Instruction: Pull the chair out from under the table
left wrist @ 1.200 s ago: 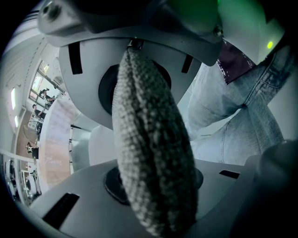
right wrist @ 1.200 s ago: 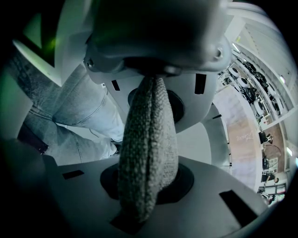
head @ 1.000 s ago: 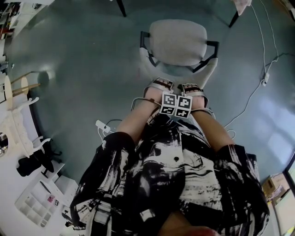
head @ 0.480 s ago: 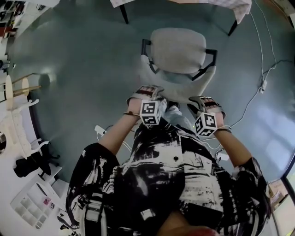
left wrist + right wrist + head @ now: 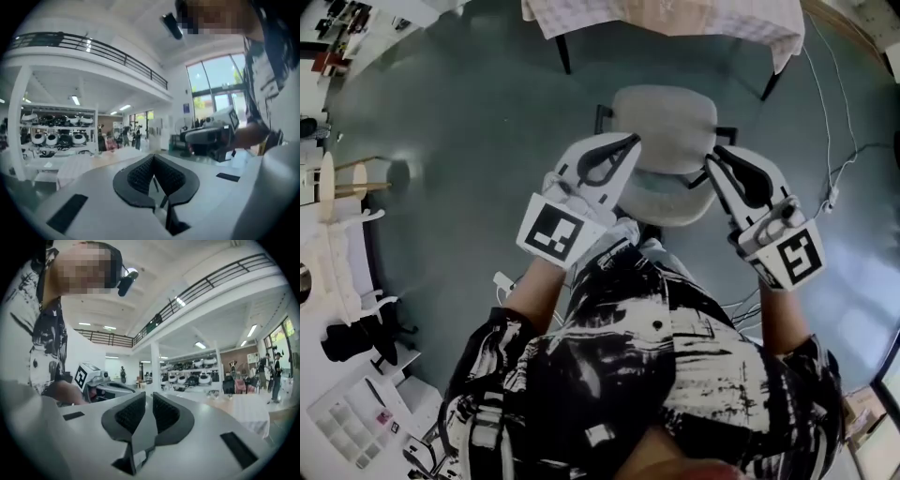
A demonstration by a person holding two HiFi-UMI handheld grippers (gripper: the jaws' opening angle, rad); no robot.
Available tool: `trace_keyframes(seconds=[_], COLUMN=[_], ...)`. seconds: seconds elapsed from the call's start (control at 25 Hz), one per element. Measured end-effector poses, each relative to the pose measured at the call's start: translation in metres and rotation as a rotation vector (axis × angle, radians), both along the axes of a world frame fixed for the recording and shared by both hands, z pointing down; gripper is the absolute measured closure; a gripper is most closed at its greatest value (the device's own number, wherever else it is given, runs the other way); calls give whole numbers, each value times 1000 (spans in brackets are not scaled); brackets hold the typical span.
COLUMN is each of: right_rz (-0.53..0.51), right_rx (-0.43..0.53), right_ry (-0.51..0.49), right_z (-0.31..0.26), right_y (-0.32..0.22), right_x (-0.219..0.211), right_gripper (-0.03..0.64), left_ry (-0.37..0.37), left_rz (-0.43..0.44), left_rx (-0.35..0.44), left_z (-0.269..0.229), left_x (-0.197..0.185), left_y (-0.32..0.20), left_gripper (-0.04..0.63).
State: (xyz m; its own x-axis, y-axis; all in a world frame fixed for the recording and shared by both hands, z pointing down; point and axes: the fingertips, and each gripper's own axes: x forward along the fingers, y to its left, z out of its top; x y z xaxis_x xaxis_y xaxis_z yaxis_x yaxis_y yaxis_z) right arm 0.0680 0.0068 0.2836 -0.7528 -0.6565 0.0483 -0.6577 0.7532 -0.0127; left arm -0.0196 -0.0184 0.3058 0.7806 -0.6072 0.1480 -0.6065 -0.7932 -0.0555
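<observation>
The grey office chair point(image 5: 667, 111) with black armrests stands on the grey-green floor, just in front of the table with the checked cloth point(image 5: 675, 21) and out from under it. Both grippers are held high over the chair and touch nothing. My left gripper point(image 5: 630, 141) points level; its jaws have just closed, the tips point(image 5: 153, 157) meet and nothing is between them. My right gripper point(image 5: 718, 150) also points level; its jaws point(image 5: 149, 396) have just been closing and keep a narrow gap with nothing in it. Each gripper view shows the other gripper beside it.
A white cable point(image 5: 834, 178) runs over the floor at the right of the chair. White furniture with small items point(image 5: 337, 262) lines the left edge. Black table legs point(image 5: 564, 54) stand behind the chair. More cables lie near the person's feet point(image 5: 508, 258).
Both grippers rose from low by the chair's seat to high over it, moved apart and rolled. The head view now takes in the table's edge.
</observation>
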Motion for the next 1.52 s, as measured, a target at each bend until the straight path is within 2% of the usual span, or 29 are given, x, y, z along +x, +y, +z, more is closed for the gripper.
trace_keyframes(seconds=[0.04, 0.12, 0.24, 0.4, 0.48, 0.64, 1.0, 1.52], right_rz=[11, 30, 49, 82, 102, 148, 223, 267], right_rx=[46, 121, 185, 201, 201, 205, 181, 149], right_ry=[-6, -7, -1, -4, -8, -2, 30, 47], right_z=[-17, -44, -61, -67, -63, -51, -28, -15], right_y=[-2, -7, -20, -33, -43, -65, -93, -97], right_x=[1, 1, 1, 3, 5, 6, 10, 7], right_gripper=[572, 581, 588, 598, 607, 617, 618, 618], left_ry=[63, 99, 85, 109, 109, 63, 70, 77], left_rz=[2, 4, -13, -17, -19, -21, -28, -45], left_rx=[2, 31, 93, 129, 144, 201, 133, 129], left_z=[-20, -44, -62, -83, -82, -69, -28, -22], left_x=[3, 4, 5, 16, 23, 35, 42, 33], left_y=[-1, -6, -21, -36, -46, -64, -80, -84], left_gripper=[592, 594, 594, 594, 594, 594, 595, 595])
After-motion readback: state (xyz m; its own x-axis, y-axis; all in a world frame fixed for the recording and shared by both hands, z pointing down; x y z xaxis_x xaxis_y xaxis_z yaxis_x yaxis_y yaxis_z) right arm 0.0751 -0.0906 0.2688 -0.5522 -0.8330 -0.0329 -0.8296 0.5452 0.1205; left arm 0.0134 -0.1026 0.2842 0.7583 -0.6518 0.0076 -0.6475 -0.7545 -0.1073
